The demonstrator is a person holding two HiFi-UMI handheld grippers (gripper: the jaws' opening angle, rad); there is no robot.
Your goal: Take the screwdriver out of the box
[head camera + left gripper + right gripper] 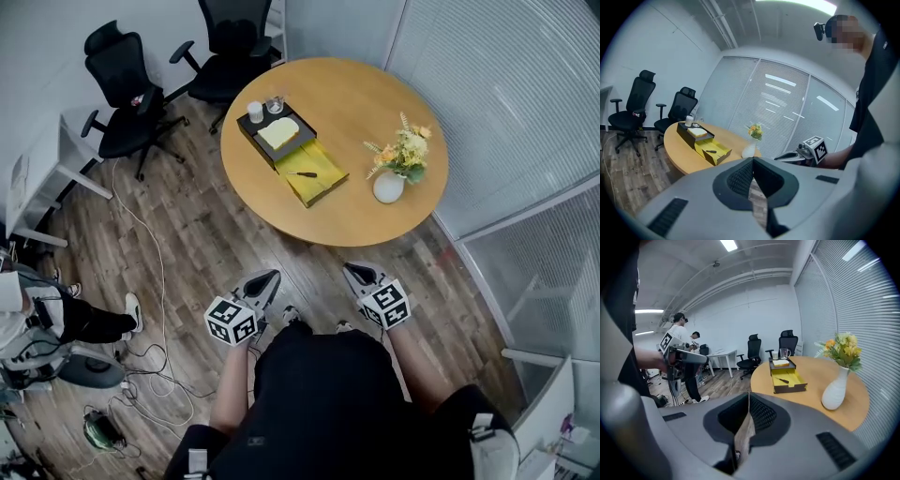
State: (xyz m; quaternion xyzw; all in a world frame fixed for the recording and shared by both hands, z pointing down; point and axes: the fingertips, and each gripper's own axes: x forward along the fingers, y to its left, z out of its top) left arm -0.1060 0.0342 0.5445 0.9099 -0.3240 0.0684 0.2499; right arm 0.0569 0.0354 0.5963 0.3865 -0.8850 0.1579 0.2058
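A black-handled screwdriver [305, 174] lies in the open yellow box [322, 157] on the round wooden table [356, 103]. The box's black section holds a pale yellow pad [278, 133]. Both grippers hover over the floor, well short of the table. My left gripper [266, 280] and right gripper [357, 273] are shut and hold nothing. The left gripper view has its gripper [752, 161] below the distant box [717, 149] and screwdriver [711, 151]. From the right gripper [749, 397], the box [793, 377] and screwdriver [783, 380] lie ahead.
A white vase of flowers [389, 186] stands right of the box, and two cups [263, 108] behind it. Two black office chairs [127, 84] sit at the back left. Cables [141, 375] trail on the wood floor, a person [56, 319] stands left, and a glass wall [506, 112] runs along the right.
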